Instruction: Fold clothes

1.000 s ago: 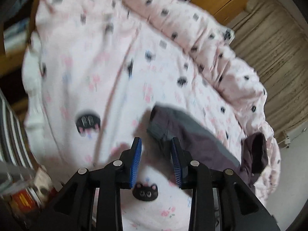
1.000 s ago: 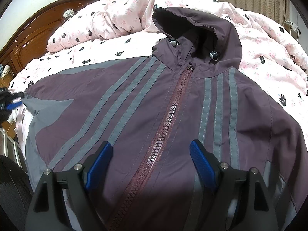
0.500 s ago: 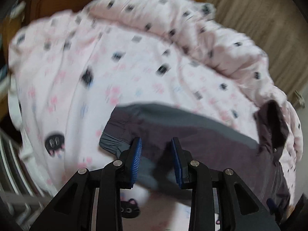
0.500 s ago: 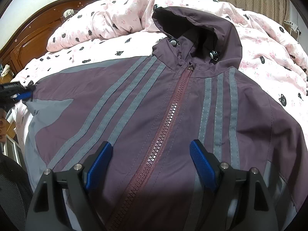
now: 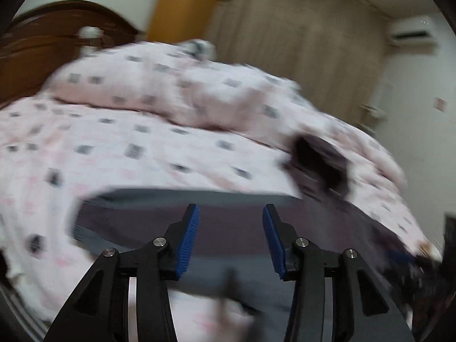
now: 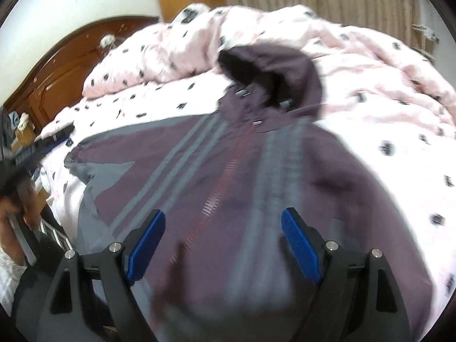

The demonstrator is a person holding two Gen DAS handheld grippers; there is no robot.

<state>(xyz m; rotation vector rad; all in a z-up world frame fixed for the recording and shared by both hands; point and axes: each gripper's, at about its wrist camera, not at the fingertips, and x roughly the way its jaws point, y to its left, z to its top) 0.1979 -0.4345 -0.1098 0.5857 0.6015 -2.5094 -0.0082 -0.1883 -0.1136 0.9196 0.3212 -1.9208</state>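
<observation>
Left gripper (image 5: 230,213) jaws opening, nothing pinched, over the sleeve of the purple hooded jacket (image 6: 242,176). The jacket lies flat, zipped, on the pink bedspread (image 6: 384,108). Right gripper (image 6: 222,222) wide open above its front. No readable brand or text; frames blurred.

A pink quilt (image 6: 356,65) printed with small dark shapes lay bunched far ahead of the right claw, over a bed sheet (image 5: 114,148) of like print. Beyond stood a dark wooden headboard (image 6: 65,71), a beige curtain (image 5: 299,42), and an air conditioner (image 5: 413,35) high to the right.
</observation>
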